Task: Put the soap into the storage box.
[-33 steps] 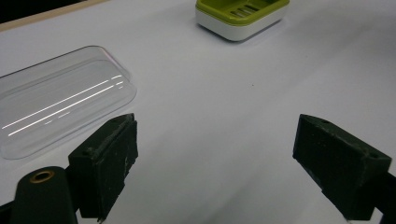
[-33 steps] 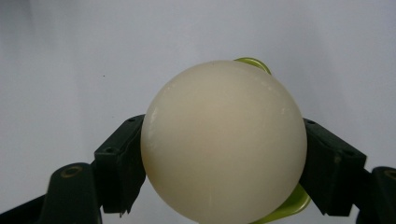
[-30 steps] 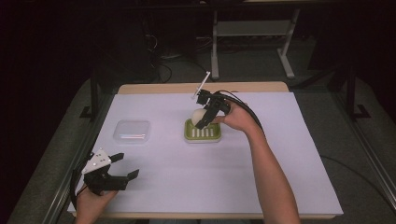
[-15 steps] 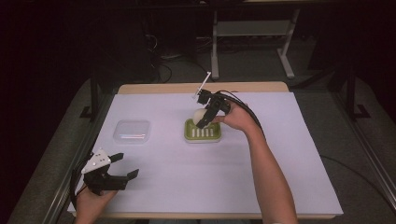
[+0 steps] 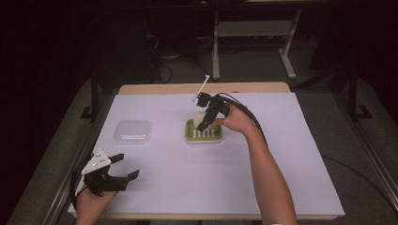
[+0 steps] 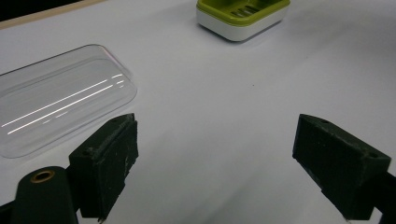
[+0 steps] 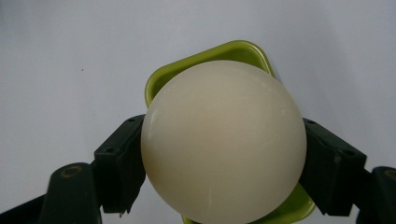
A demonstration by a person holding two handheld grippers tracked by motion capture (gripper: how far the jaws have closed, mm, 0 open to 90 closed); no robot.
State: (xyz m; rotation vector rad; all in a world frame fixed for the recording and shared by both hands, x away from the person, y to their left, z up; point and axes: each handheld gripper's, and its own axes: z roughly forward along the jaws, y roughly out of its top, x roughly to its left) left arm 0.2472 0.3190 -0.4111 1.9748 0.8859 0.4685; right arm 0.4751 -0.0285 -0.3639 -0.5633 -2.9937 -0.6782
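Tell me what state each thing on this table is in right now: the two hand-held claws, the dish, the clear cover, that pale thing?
Right gripper: shut on the soap, above the dish.
Soap: pale, rounded, held between the jaws.
Green soap dish: upright on the table, slotted insert uncovered.
Clear lid: off the dish, lying apart on the table.
Left gripper: open, holding nothing.

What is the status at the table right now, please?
Right gripper shut on cream soap, above green soap dish. Left gripper open, idle near clear lid. Nothing in the way.
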